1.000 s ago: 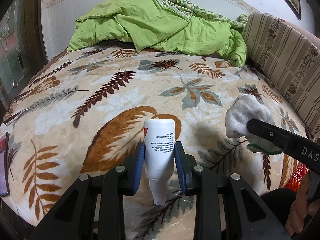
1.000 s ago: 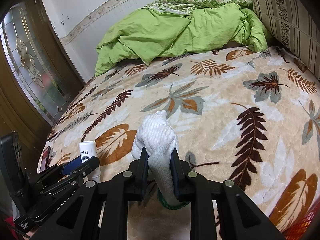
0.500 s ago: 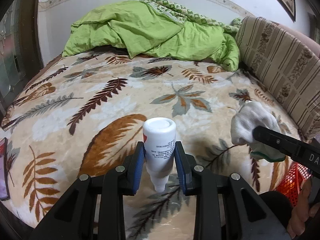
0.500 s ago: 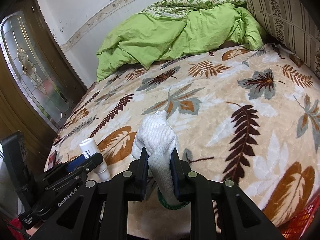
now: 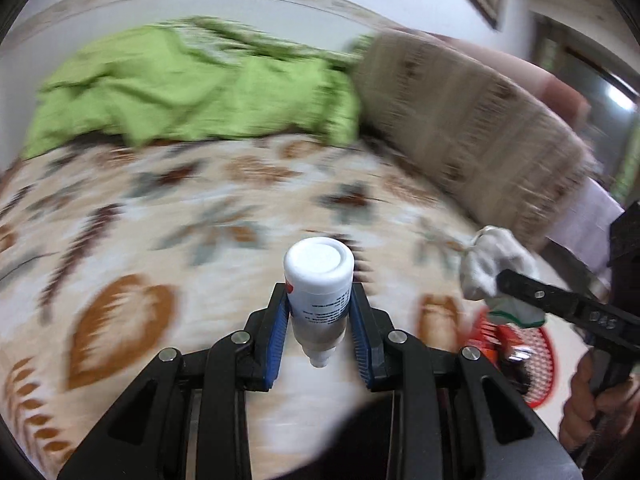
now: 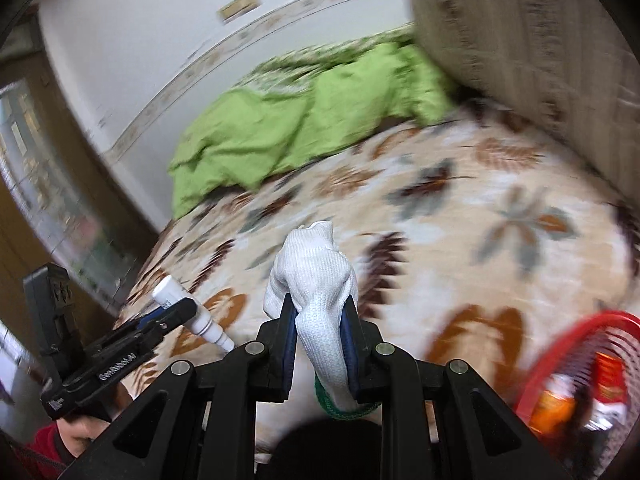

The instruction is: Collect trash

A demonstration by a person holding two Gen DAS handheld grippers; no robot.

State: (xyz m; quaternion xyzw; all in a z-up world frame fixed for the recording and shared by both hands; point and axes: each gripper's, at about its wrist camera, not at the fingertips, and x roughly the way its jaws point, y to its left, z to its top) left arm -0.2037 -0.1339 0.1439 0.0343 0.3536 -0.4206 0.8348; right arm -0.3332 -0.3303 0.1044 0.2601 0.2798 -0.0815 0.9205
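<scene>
Left wrist view: the white bottle [image 5: 319, 280] stands clamped between the blue pads of the left tool [image 5: 319, 336], base towards the lens's far side and nozzle pointing down and back towards the camera; the pads press on its labelled body, the jaws only narrowly apart. Bottle and tool hang clear above the leaf-patterned bed [image 5: 160, 240], with unbroken blanket ahead and to the tool's left. To the tool's right, and a little further out, the right tool [image 5: 516, 292] grips a bunched white glove [image 5: 492, 264] with a green cuff. Below that glove, beyond the near edge of the bed, lies the red basket [image 5: 536, 364]; a hand [image 5: 588, 400] holds the right tool's grip at the frame's right edge. Ahead, a crumpled green quilt [image 5: 192, 92] lies at the far end of the bed, and a striped cushion [image 5: 472, 128] walls off the right side.

Right wrist view: the right tool [image 6: 319, 344] is closed tight on the white glove [image 6: 316, 280], whose green cuff hangs below the pads. The left tool [image 6: 176, 312] sits to its left, carrying the white bottle [image 6: 188, 312] tilted. The red basket [image 6: 576, 376] is low at the tool's right, with orange and red packets inside, its rim beside the bed's near edge. Open blanket stretches ahead to the green quilt [image 6: 300, 120]. Both views are motion-blurred.
</scene>
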